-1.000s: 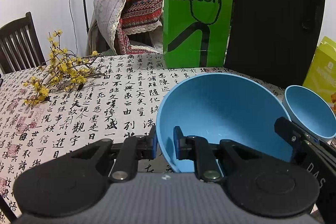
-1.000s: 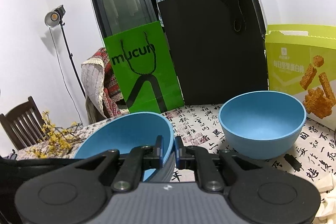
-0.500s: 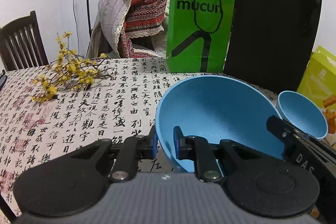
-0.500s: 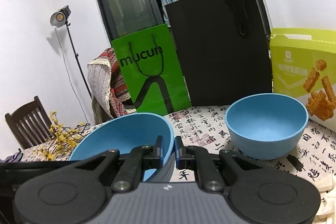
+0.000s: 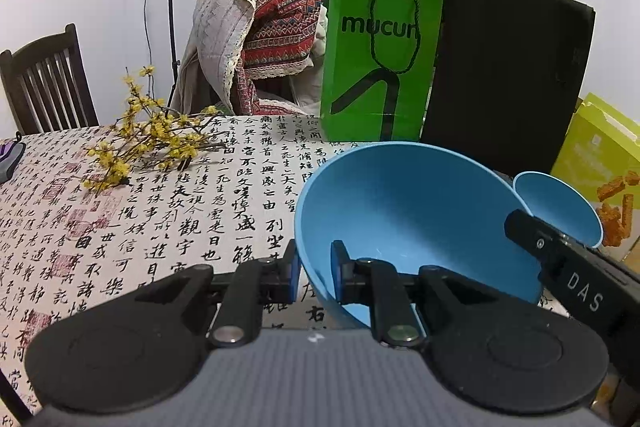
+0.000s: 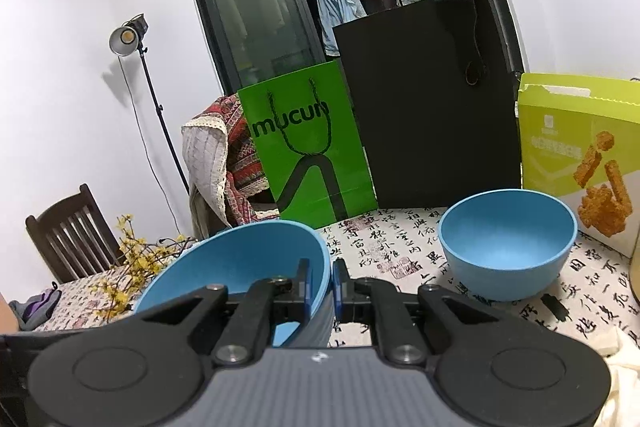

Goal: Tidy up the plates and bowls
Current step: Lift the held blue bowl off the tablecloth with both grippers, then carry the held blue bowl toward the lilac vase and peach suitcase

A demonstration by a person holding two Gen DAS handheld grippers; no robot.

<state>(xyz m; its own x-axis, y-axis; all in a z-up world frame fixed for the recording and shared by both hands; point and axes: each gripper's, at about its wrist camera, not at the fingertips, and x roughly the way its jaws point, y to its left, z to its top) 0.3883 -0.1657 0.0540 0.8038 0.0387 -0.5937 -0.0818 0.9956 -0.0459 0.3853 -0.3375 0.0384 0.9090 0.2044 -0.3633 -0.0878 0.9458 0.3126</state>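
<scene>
Calligraphy tablecloth [image 5: 160, 227], bags at 12 o'clock. Left gripper [image 5: 314, 273] and right gripper [image 6: 321, 283] both pinch the rim of the big blue bowl [image 5: 408, 211], tilted above the table. Small blue bowl [image 6: 508, 251] sits at 2 o'clock.

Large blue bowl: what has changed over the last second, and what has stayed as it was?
The large blue bowl, clamped at its rim by both the left gripper and the right gripper, has been lifted and carried toward the green bag; the table's far edge now sits lower in both views. Nothing was let go or newly gripped. The small blue bowl still rests on the tablecloth.
</scene>
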